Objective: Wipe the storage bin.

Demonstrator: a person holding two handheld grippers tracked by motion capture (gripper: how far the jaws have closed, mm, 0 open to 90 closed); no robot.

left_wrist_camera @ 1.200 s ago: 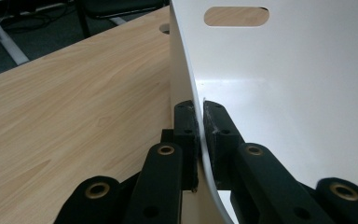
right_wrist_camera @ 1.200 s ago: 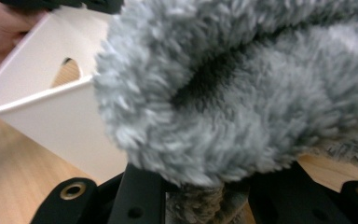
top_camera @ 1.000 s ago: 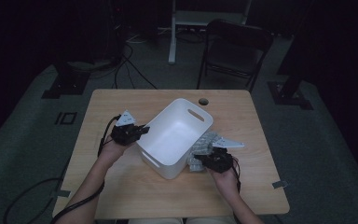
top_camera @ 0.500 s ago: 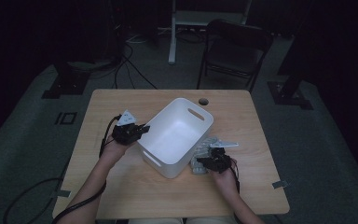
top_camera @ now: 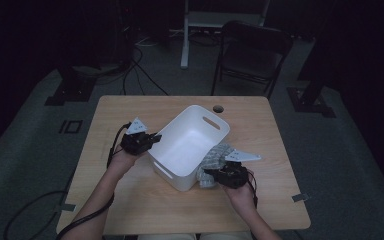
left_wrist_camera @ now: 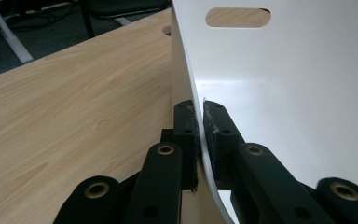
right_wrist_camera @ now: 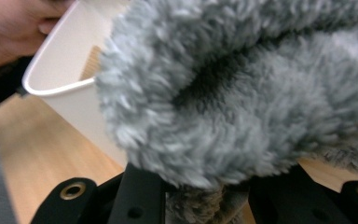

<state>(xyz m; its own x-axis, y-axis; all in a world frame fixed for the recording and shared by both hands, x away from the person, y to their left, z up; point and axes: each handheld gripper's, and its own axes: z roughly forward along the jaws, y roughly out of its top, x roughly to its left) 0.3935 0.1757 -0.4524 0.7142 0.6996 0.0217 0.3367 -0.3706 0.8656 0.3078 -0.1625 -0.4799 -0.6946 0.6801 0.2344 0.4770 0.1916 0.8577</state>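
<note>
Pale wood table (top_camera: 145, 205) carries a white plastic bin (top_camera: 190, 145) at its centre, tilted; left gripper (top_camera: 152, 138) is clamped tight on the bin's near-left wall (left_wrist_camera: 199, 116), steadying it; right gripper (top_camera: 211, 175) pinches a grey fluffy cloth (top_camera: 214, 159) beside the bin's right wall, toward the table's right edge; judgement: lift the cloth clear above the rim before swinging inward; keep the bin pinned; release only once the cloth hangs inside.
</note>
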